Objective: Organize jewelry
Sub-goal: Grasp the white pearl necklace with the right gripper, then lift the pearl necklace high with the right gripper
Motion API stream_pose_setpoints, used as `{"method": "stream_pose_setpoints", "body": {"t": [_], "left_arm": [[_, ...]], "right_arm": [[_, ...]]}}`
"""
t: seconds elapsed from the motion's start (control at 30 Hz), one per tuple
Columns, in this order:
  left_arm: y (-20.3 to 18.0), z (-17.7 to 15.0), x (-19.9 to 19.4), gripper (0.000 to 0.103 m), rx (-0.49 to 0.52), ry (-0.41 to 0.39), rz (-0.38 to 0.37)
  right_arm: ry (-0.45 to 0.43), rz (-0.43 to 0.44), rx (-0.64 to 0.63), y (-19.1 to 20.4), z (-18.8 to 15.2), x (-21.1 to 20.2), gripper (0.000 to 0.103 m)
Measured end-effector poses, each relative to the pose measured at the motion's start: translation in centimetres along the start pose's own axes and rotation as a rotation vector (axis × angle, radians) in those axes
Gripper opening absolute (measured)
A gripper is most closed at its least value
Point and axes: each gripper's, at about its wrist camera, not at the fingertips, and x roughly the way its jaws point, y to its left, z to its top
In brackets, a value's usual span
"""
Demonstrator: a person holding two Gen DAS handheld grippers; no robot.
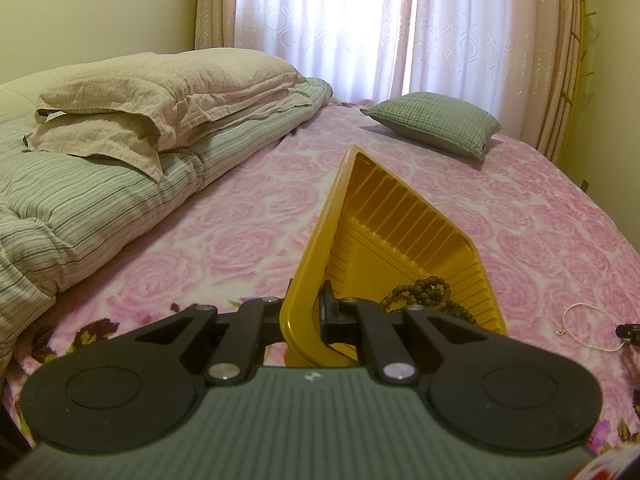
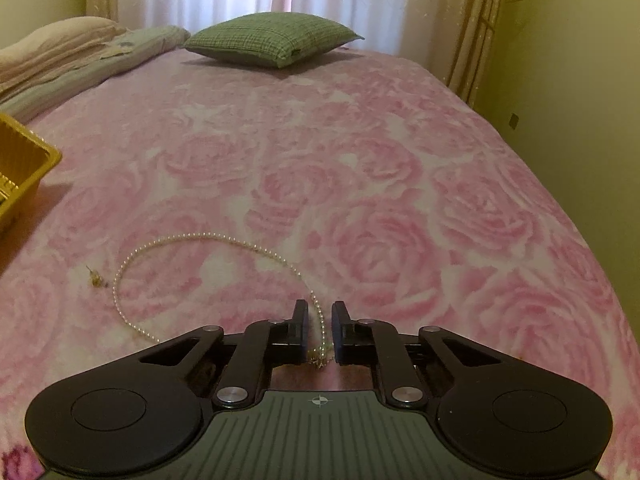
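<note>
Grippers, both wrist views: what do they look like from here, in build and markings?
Both match. The left gripper and right gripper have black linkage arms with silver pivot pins, round black housings on each side, and a grey ribbed body with a small mark at centre. No cables or sleeves show.

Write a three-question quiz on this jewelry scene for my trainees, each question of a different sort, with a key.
1. True or false: the left gripper is shut on the yellow tray's rim.
2. What lies in the tray? A) brown beads B) a watch C) nothing
3. Which item passes between the right gripper's fingers?
Key: 1 true; 2 A; 3 the pearl necklace.
</note>
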Motion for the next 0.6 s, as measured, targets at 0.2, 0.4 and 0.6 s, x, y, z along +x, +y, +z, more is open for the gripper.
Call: {"method": "stream_pose_setpoints", "body": {"t": [0.2,0.4,0.6], "left_arm": [[0.1,0.1,0.0,0.007,-0.002,0.001,0.000],[0.2,0.2,0.0,0.007,-0.003,0.001,-0.001],[0.2,0.2,0.0,0.007,-0.003,0.001,-0.001]], "right_arm": [[-0.020,0.001,0.006,0.3,0.0,-1.6,0.002],[-0.120,0.031,-0.014,1.5,2.1,-5.7,0.002],[-0.236,0.090,-0.036,3.2,5.5,-10.3,0.002]]}}
